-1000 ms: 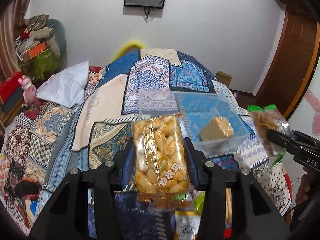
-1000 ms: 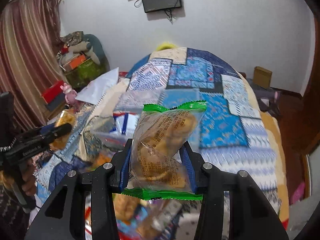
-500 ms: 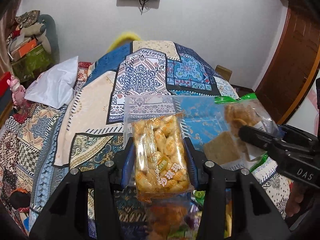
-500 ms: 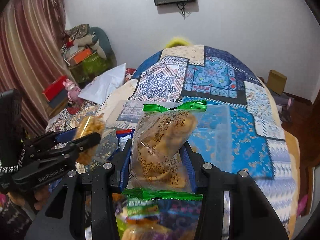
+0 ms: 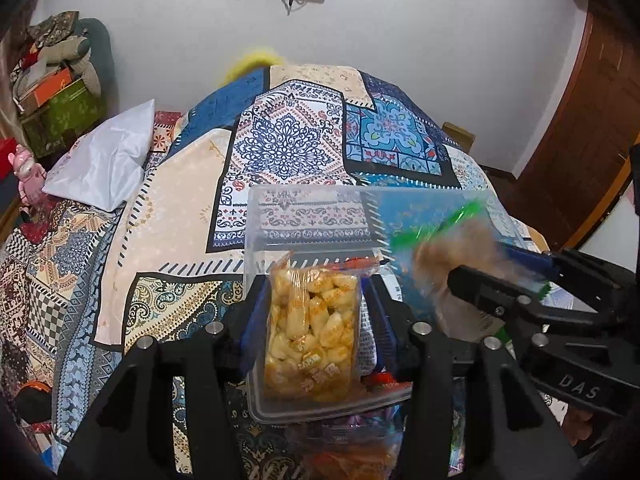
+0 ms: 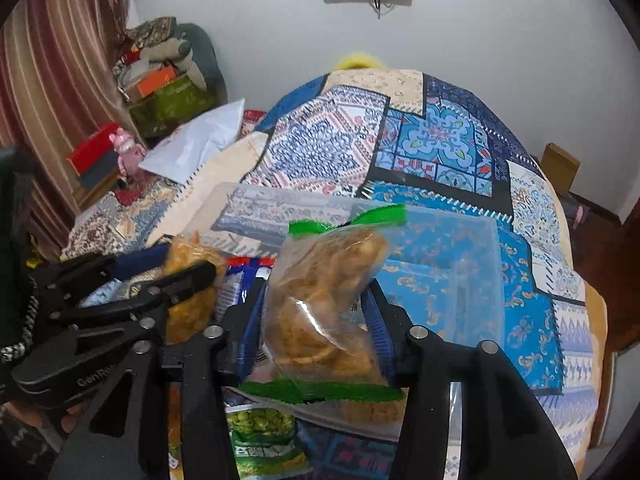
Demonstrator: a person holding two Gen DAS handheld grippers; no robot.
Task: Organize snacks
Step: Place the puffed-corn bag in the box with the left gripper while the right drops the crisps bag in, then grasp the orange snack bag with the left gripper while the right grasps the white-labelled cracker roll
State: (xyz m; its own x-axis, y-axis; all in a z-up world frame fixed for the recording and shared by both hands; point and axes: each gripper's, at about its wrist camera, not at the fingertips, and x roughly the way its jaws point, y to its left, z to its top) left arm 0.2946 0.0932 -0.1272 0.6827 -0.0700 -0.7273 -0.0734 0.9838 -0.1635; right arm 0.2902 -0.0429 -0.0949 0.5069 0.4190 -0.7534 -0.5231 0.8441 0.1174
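Note:
My left gripper [image 5: 314, 312] is shut on a clear pack of yellow puffed snacks [image 5: 312, 328] and holds it over the near left part of a clear plastic box [image 5: 304, 204] on the patchwork quilt. My right gripper [image 6: 316, 316] is shut on a green-edged bag of brown snacks [image 6: 324, 300] and holds it over the right part of the same box [image 6: 472, 264]. The right gripper also shows blurred in the left wrist view [image 5: 492, 280], and the left gripper shows in the right wrist view [image 6: 176, 268]. Red-and-blue packs [image 6: 244, 276] lie in the box.
More snack packs lie in front of the box, among them a green pea bag [image 6: 260, 432] and an orange pack [image 5: 352, 456]. A white pillow [image 5: 104, 160] lies at the left. A pink toy [image 5: 26, 176] and boxes stand by the left wall; a wooden door [image 5: 580, 132] is on the right.
Both grippers have moved forward and closer together with their packs, from beside the box to over it. The box now looms larger and nearer in both views.

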